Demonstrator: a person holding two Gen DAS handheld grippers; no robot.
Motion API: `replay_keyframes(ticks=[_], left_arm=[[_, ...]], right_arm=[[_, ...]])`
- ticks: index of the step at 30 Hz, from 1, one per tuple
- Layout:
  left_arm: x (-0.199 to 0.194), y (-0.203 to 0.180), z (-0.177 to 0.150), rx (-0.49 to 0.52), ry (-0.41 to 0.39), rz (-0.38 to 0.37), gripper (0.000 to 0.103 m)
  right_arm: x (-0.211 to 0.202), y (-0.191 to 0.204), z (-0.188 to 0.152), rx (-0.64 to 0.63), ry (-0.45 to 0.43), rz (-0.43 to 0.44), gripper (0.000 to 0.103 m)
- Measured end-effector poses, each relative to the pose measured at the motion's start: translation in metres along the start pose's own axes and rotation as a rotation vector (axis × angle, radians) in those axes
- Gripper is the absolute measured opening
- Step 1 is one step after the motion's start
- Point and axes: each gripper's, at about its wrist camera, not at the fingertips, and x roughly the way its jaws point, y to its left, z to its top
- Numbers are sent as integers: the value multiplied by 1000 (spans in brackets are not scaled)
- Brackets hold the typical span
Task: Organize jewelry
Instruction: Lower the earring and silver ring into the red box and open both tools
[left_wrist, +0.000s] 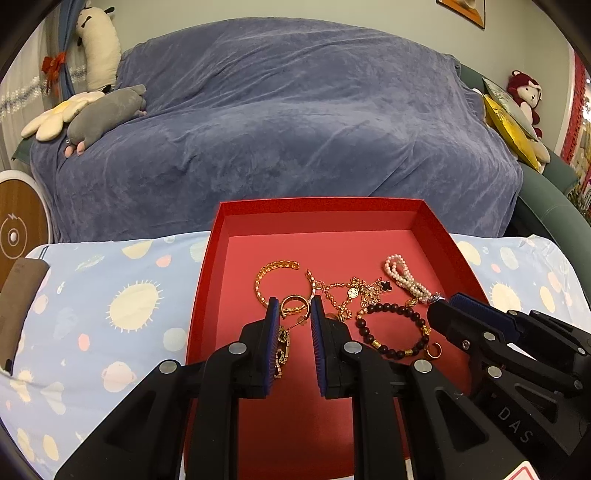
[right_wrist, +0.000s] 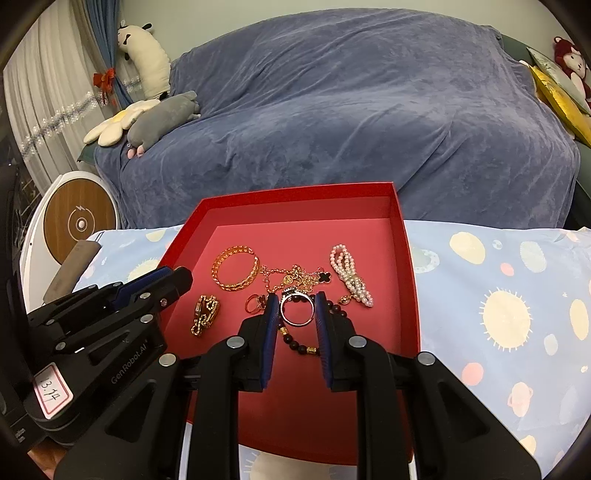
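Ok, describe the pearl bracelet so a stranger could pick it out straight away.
Find the red box on the sun-and-planet patterned cloth in front of the blue-covered sofa. Among the jewelry on its floor, look at the right-hand end of the cluster. The pearl bracelet is the only pale piece, doubled strands of small whitish-pink beads, while its neighbours are gold or dark.
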Motion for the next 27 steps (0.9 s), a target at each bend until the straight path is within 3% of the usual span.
replay_keyframes(ticks=[16,20,23,27], left_arm=[[10,-3,-4,8,10,8,15],[10,-6,-5,16,8,15,20],[10,-6,-5,20,6,21,31],[10,-7,-5,16,7,34,31]], right_arm=[[10,-5,0,19,6,16,19],[13,-6,0,30,14,17,20],[14,-4,-1,21,13,8,20],[13,0,0,21,10,3,20]])
